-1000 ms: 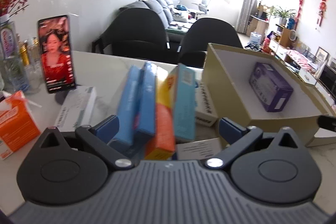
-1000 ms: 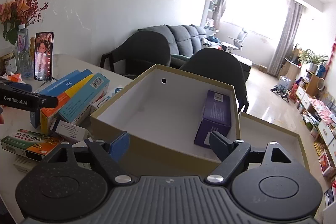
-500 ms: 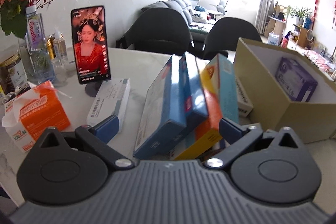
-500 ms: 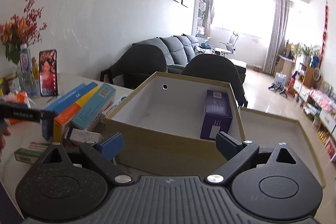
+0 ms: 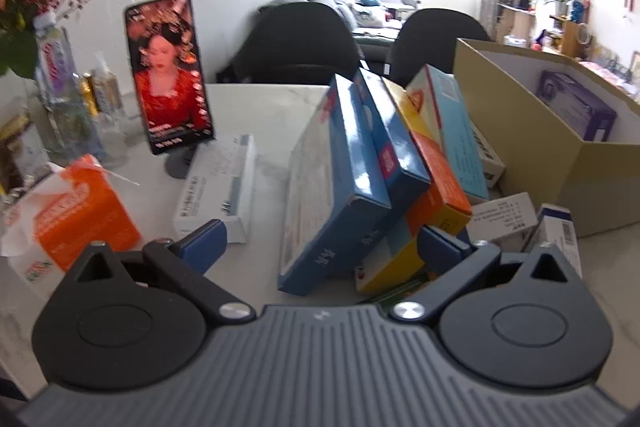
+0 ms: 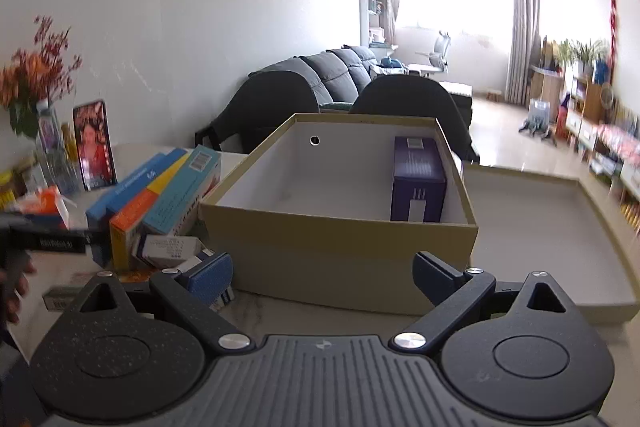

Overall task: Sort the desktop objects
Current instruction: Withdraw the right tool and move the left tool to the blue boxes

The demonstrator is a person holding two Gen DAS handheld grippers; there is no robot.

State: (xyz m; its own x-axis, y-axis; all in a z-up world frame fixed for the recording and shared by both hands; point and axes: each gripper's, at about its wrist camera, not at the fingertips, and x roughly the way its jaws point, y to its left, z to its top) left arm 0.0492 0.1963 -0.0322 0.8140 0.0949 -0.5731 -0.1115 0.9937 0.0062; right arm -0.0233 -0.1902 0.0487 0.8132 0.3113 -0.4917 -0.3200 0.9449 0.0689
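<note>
Left wrist view: left tool (image 5: 320, 243) released, jaws spread wide, straddling near end of leaning blue boxes (image 5: 340, 179) on desk (image 5: 256, 107), lined up for pickup; pads not pressing. Orange and teal boxes (image 5: 440, 155) lean alongside toward cardboard box (image 5: 560, 167).

Right wrist view: right tool (image 6: 322, 271) released, just opened wider, nothing between jaws, before cardboard box (image 6: 340, 239). Purple box (image 6: 418, 183) upright inside, against right wall, already sorted.

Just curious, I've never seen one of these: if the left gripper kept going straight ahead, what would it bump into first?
Most likely the leaning blue box, which stands between the open left gripper fingers; depth is hard to judge.
</note>
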